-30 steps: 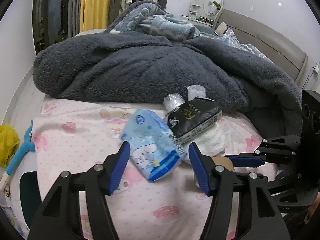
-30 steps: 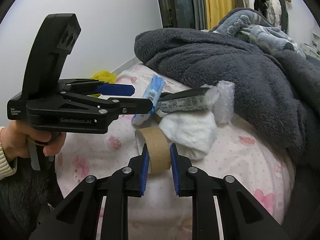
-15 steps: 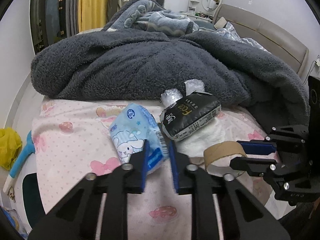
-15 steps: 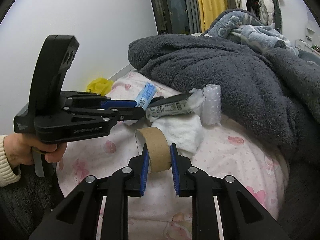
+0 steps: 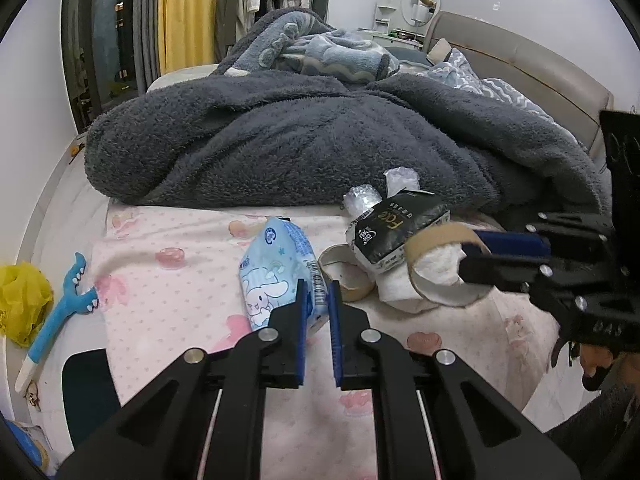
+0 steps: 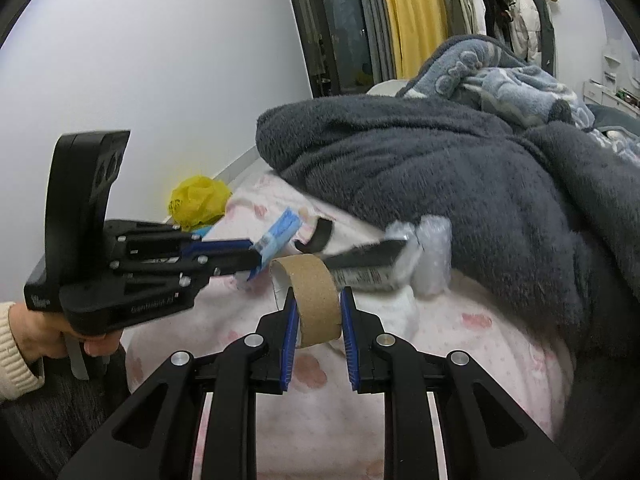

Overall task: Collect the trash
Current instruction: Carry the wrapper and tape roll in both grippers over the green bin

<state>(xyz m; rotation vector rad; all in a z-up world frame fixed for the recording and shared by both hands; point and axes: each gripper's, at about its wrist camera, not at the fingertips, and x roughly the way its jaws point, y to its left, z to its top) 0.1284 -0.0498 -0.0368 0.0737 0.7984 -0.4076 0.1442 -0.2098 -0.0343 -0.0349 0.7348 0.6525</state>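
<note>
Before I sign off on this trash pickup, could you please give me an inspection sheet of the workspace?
Surface: bed with pink sheet.
Job's things: blue tissue pack; cardboard tube; second tube, black pack and white tissue lying on the sheet.
Clutter: grey blanket; blue toy.
Grippers: left tongs pinch the blue pack's corner; right tongs hold the tube.
Cables: nothing seen.
Surroundings: yellow bag, curtains, headboard.
</note>
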